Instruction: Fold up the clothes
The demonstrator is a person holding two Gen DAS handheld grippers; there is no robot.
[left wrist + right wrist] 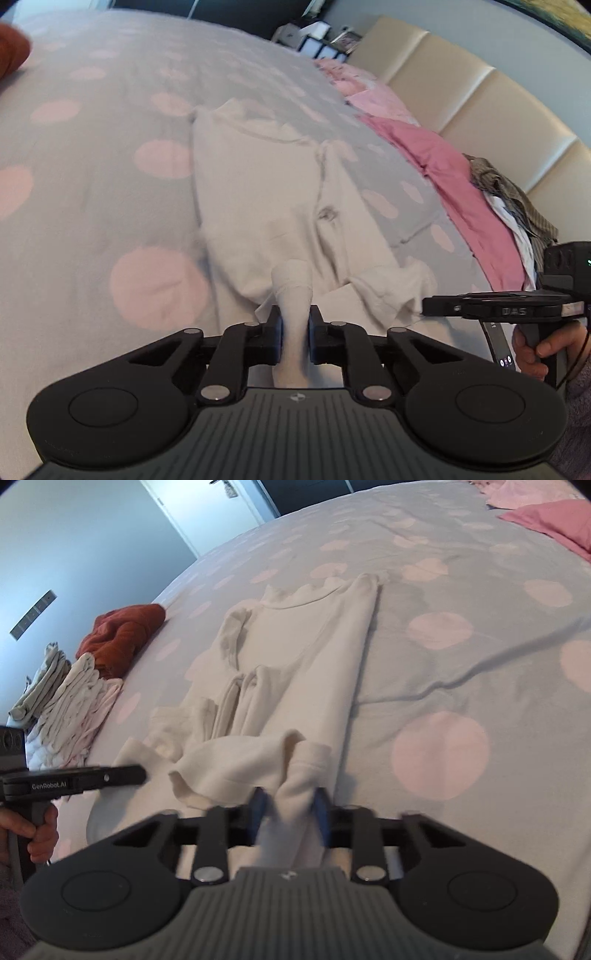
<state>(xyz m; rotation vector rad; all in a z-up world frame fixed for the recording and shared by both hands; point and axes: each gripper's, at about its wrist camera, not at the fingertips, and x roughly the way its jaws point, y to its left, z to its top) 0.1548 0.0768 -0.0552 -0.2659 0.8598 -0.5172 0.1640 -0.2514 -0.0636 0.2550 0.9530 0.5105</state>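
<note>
A white long-sleeved garment (258,192) lies lengthwise on the grey bedspread with pink dots (92,147), its sides folded inward. My left gripper (294,325) is shut on a bunch of its near hem. My right gripper (291,808) is shut on the hem (306,764) at the other near corner; the garment (314,657) stretches away from it. Each gripper shows in the other's view: the right one (498,308) at the right edge, the left one (74,777) at the left edge.
Pink bedding (443,173) and a heap of grey and white clothes (509,199) lie along the beige headboard (461,92). A rust-red garment (122,635) and a stack of folded pale clothes (77,709) sit at the bed's left edge.
</note>
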